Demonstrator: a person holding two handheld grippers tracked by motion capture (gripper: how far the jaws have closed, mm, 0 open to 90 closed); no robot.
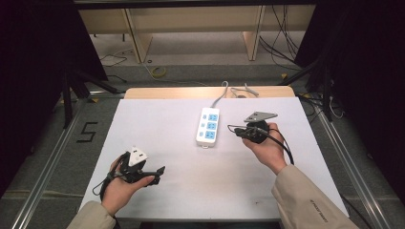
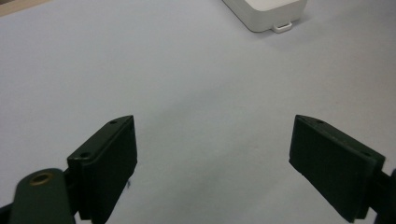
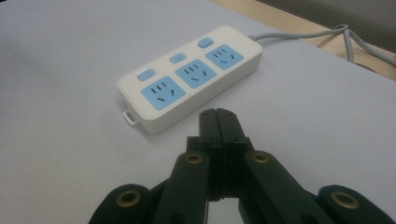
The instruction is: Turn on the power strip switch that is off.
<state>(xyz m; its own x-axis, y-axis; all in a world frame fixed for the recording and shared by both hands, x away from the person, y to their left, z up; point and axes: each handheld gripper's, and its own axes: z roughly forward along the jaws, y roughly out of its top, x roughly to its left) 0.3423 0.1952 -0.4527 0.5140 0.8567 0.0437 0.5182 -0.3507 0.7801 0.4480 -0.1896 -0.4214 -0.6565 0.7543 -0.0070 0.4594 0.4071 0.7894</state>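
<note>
A white power strip [image 1: 208,126] with three blue sockets lies in the middle of the white table cover [image 1: 157,119]. Its grey cable [image 1: 220,93] runs off toward the far edge. My right gripper [image 1: 233,129] is just right of the strip and points at it, jaws shut with nothing in them. In the right gripper view the closed tips [image 3: 218,117] stand a short way before the power strip [image 3: 189,86]. My left gripper [image 1: 158,174] rests near the front left, jaws wide open and empty [image 2: 213,122]. The strip's near end [image 2: 266,14] shows far ahead of it.
The cable [image 3: 327,35] loops over the wooden table edge [image 1: 191,91] at the back. Metal rails [image 1: 52,157] flank the table, and loose cables [image 1: 286,43] lie on the floor behind. Bare white cover stretches between the two hands.
</note>
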